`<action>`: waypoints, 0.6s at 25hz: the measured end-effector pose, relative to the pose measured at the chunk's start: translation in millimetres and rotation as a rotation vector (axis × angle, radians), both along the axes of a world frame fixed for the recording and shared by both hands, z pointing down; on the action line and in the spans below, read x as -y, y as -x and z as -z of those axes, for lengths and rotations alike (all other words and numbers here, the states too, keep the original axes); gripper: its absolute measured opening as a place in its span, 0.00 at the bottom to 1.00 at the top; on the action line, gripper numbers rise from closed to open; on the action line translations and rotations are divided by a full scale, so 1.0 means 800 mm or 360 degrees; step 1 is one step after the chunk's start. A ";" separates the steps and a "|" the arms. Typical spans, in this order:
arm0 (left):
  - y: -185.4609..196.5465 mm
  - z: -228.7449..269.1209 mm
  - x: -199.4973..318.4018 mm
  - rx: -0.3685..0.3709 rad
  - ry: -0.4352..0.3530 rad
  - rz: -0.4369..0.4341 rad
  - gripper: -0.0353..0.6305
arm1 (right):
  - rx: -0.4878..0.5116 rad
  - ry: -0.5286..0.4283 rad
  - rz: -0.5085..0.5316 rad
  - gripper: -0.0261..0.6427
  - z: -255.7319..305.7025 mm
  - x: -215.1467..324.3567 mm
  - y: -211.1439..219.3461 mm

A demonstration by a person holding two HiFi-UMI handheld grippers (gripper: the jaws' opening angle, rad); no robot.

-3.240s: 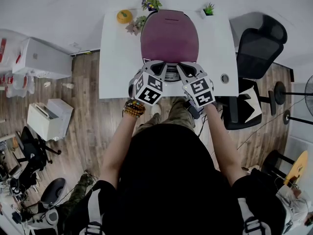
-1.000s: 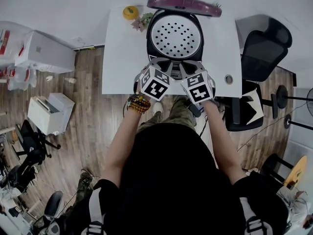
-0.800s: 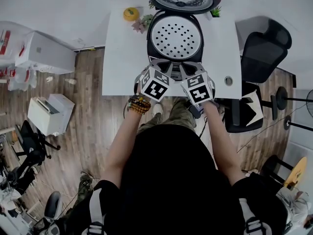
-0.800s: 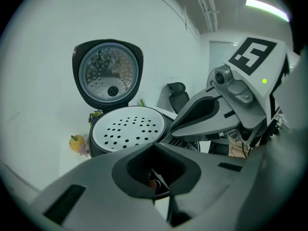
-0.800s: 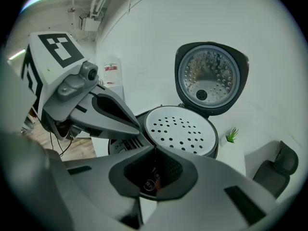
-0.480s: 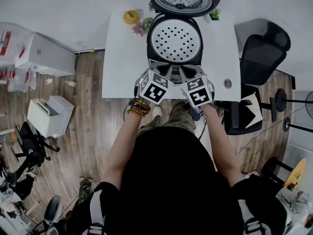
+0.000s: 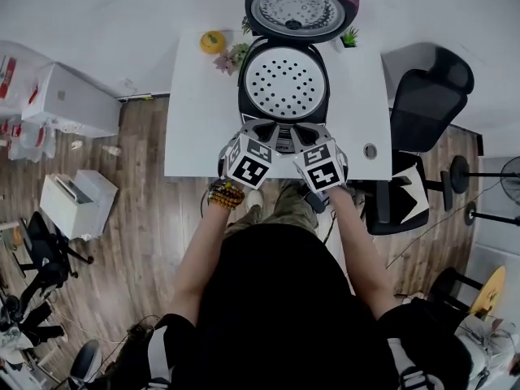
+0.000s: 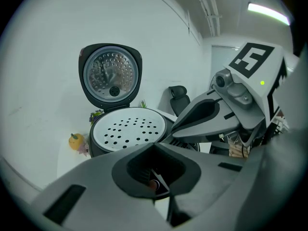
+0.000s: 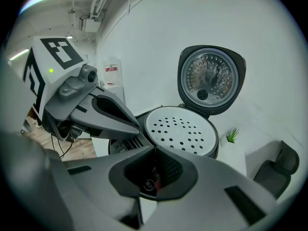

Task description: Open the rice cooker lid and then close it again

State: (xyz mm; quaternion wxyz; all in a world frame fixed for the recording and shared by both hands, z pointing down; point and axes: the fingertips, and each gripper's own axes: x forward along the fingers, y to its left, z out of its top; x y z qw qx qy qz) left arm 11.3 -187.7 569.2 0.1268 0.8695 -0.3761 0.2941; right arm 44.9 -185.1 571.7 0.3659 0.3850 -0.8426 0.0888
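The black rice cooker [image 7: 283, 88] stands on the white table [image 7: 195, 128] with its purple lid [image 7: 302, 8] swung fully up at the back, metal inner face showing. A white perforated steamer tray [image 7: 284, 82] fills the pot's mouth. My left gripper [image 7: 266, 130] and right gripper [image 7: 299, 131] sit side by side at the cooker's front control panel, both shut with nothing between the jaws. In the left gripper view the shut left gripper [image 8: 155, 146] points at the tray [image 8: 129, 129] and lid [image 8: 110, 75]. The right gripper [image 9: 155, 150] faces the tray [image 9: 180, 127] and lid [image 9: 211, 78].
A small orange ornament [image 7: 212, 41] and a dried flower sprig [image 7: 229, 58] lie at the table's far left, with a little green plant [image 7: 349, 36] at the far right. A black office chair [image 7: 426, 96] stands to the right, and white boxes [image 7: 77, 201] sit on the wooden floor to the left.
The lid was shut three seconds ago; over the last second it swung from part-raised to fully upright. Both grippers stayed at the cooker's front.
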 end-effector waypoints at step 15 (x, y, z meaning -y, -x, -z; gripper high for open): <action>0.003 -0.002 -0.013 -0.0039 0.0039 0.0004 0.09 | -0.0018 0.0036 0.0002 0.08 0.002 -0.012 0.003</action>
